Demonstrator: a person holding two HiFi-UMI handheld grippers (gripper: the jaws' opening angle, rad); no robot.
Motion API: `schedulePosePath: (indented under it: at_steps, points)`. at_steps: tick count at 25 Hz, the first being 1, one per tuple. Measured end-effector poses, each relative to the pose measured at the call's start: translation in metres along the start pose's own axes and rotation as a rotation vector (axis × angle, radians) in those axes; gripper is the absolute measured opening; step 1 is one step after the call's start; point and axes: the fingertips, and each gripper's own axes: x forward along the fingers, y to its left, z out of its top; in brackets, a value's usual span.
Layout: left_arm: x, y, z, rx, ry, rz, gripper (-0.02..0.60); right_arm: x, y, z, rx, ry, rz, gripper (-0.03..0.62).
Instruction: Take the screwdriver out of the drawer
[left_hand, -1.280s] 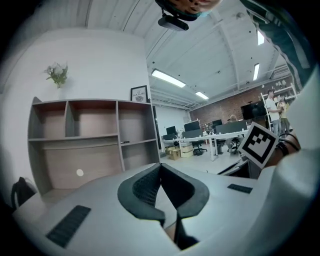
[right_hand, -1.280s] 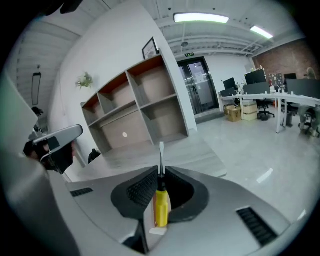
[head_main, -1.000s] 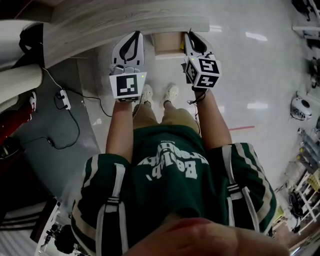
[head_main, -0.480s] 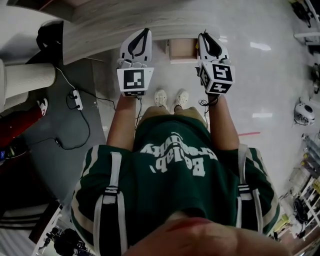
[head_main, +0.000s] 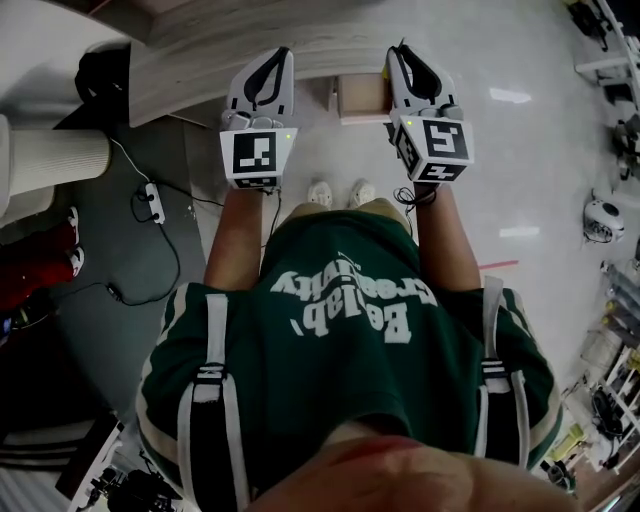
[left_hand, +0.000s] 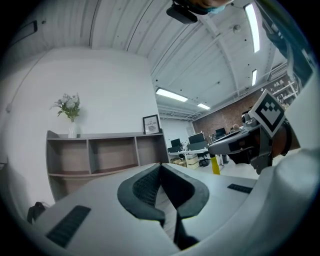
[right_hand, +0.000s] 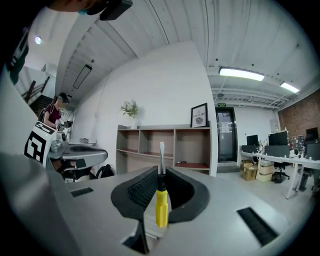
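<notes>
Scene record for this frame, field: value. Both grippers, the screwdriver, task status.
left gripper: jaws together, nothing between them
right gripper: shut on screwdriver
screwdriver: yellow handle, upright, blade pointing up, clamped just above the handle
drawer: probably the open wooden box seen below, between the two grippers
task status: screwdriver is out of the drawer, held in the air
</notes>
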Motion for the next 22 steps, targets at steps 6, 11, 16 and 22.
schedulePosePath:
  at_steps: [6,11,16,22]
  points:
    - [-0.002,0.005,0.021,0.007,-0.025,0.000,0.018,-0.008,0.012,0.034,-0.032,-0.056,0.030,0.064]
    - [-0.001,0.013,0.028,-0.009,-0.022,0.005,0.018,-0.008,0.015,0.044,-0.042,-0.070,0.021,0.064]
    - [-0.005,0.021,0.037,-0.016,-0.043,-0.003,0.018,-0.004,0.017,0.045,-0.068,-0.070,0.019,0.064]
    - [-0.011,0.036,0.042,0.012,-0.065,-0.001,0.018,0.004,0.030,0.041,-0.063,-0.070,0.028,0.064]
